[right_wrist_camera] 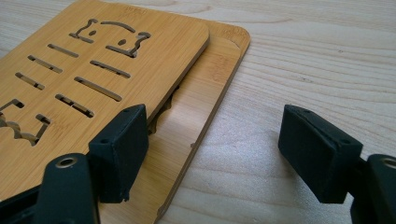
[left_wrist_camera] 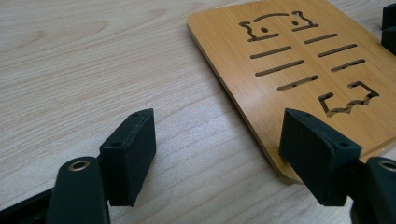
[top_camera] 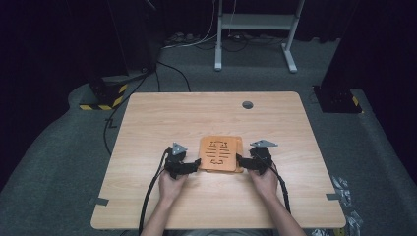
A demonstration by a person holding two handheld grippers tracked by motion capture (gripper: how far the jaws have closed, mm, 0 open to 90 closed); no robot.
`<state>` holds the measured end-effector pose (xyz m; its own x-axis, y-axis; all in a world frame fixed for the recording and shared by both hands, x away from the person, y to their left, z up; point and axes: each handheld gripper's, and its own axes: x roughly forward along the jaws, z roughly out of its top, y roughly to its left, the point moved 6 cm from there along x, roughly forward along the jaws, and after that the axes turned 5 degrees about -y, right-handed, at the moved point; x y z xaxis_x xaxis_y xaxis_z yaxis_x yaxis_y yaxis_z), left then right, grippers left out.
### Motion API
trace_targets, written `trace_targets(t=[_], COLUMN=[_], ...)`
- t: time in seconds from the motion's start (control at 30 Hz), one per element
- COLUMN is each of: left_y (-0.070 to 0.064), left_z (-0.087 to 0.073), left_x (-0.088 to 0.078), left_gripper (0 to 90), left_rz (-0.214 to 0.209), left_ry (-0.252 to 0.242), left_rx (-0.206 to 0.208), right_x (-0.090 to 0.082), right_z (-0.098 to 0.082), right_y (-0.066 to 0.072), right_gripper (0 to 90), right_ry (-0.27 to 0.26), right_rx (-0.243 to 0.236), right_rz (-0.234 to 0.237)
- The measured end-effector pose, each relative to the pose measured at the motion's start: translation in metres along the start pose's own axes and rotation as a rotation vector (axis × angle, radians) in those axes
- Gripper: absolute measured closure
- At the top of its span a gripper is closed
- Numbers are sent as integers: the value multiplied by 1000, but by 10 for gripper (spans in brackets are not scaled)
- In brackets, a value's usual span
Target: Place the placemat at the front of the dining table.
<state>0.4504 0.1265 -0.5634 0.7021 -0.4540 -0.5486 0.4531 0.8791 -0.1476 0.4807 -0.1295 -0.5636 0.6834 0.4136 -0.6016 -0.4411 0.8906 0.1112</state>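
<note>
now l gripper (top_camera: 196,164) agape by top bamboo board (top_camera: 219,153), r gripper (top_camera: 241,161) agape by lower board (right_wrist_camera: 205,107)

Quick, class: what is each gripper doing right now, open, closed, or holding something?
Left gripper: jaws open, one over the edge of the top bamboo board, nothing gripped.
Right gripper: jaws open, one over the boards' edge, above the lower board, nothing gripped.

Two stacked boards on the surface (top_camera: 162,118)

The upper slotted board (top_camera: 218,153) lies on the lower board (right_wrist_camera: 205,88); left tongs (top_camera: 193,166) at its left edge, right tongs (top_camera: 243,162) at its right.
</note>
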Motion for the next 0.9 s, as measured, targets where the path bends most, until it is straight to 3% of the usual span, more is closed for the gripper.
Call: trace_targets(t=[0.13,0.17,0.27,0.3,0.37,0.8,0.9], left_y=[-1,-2,-4,-4,-3,-2,0], left_z=[0,-1,-2,-2,-2,-2,-2], left_x=[1,1,2,2,2,2,1], left_gripper=[284,305,334,342,340,327,326], left_rz=[18,49,103,107,100,100,104], left_ry=[9,21,33,31,36,37,32], left_rx=[29,37,125,130,109,107,81], right_x=[0,0,0,0,0,-1,-1], right_z=[0,0,0,0,0,0,0], right_y=[0,0,0,0,-1,0,0], right_gripper=[242,242,245,245,245,245,245], right_ry=[-1,-1,1,-1,-2,0,-1], right_rx=[0,-1,1,1,1,0,0], right_rz=[-6,-5,-3,-6,-7,-7,-7])
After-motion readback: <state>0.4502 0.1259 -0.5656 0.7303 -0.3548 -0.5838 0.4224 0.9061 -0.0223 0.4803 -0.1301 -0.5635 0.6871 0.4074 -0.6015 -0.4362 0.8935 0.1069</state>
